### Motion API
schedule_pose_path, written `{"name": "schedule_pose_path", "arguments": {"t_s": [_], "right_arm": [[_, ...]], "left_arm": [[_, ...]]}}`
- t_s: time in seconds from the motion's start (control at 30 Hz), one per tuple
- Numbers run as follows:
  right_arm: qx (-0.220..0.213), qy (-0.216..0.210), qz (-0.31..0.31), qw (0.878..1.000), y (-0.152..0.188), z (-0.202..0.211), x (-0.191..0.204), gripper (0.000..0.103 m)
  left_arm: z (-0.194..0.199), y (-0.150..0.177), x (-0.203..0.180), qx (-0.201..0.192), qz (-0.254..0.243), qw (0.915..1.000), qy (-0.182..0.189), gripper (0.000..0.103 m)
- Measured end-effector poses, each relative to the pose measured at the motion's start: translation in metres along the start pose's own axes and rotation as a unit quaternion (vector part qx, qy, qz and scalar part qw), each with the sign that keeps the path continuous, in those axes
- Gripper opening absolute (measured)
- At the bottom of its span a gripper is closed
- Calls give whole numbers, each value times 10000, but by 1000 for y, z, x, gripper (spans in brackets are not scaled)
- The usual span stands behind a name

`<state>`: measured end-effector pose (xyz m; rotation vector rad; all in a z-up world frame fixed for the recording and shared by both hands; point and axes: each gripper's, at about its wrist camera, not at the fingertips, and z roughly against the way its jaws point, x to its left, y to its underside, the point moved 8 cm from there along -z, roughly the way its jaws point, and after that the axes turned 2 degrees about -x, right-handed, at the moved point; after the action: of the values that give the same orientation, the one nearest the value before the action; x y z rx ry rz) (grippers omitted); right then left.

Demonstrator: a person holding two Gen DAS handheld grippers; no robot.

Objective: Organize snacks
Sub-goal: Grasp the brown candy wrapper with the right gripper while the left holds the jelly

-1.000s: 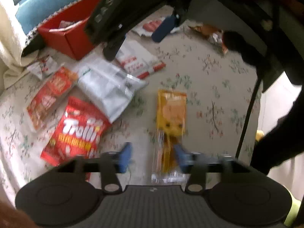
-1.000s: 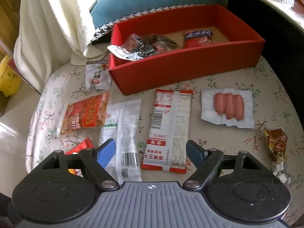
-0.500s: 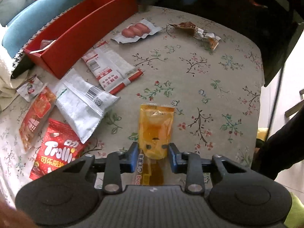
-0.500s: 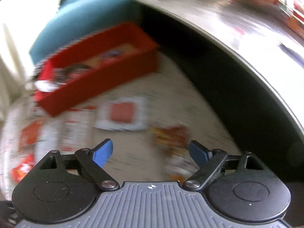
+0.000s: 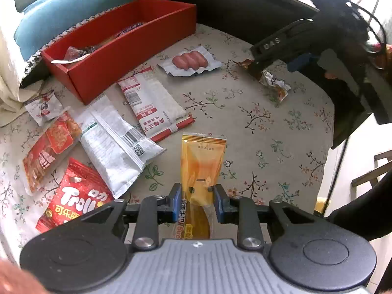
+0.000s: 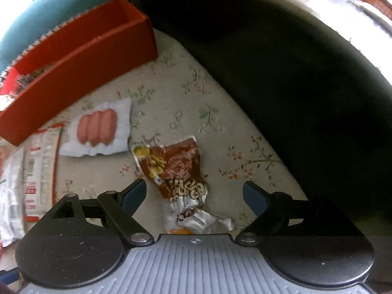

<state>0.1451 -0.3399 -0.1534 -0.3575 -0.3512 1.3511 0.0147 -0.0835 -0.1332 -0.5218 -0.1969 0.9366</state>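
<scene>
Two grippers at work: one loaded, one lining up.
Red box (image 5: 127, 56): far ahead-left of the left gripper (image 5: 197, 202); a long carry, so a drop could come mid-route.
Left gripper: closed on the orange snack pouch (image 5: 202, 161), pinching only its near end; the slick film may slide out.
Right gripper (image 6: 194, 194): spread wide, holding nothing.
Brown crumpled wrapper (image 6: 178, 171): between those fingers on the cloth; might skid away as they close.

Floral tablecloth (image 5: 269, 112) under red box (image 5: 127, 56), sausage pack (image 5: 189, 61), scattered snack packets (image 5: 110, 144).
</scene>
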Motion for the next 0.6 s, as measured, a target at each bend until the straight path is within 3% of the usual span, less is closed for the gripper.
{"name": "schedule_pose_path", "arguments": {"t_s": [0.1,0.2,0.23,0.6], "right_arm": [[-74,16,63,10000,1,0,2,85],[-113,-125,-31,9999,1,6,2,67],[-105,-284,-115,9995,1,9,3,54],[-234,-805,-276,9961,0,30,17,51]], "left_arm": [[-1,0,4,48,106,9999,32,22],[0,-2,5,47,210,9997,117,22],[0,-3,4,39,231,9996,156,22],[11,-13,6,-178,345,9991,180,22]]}}
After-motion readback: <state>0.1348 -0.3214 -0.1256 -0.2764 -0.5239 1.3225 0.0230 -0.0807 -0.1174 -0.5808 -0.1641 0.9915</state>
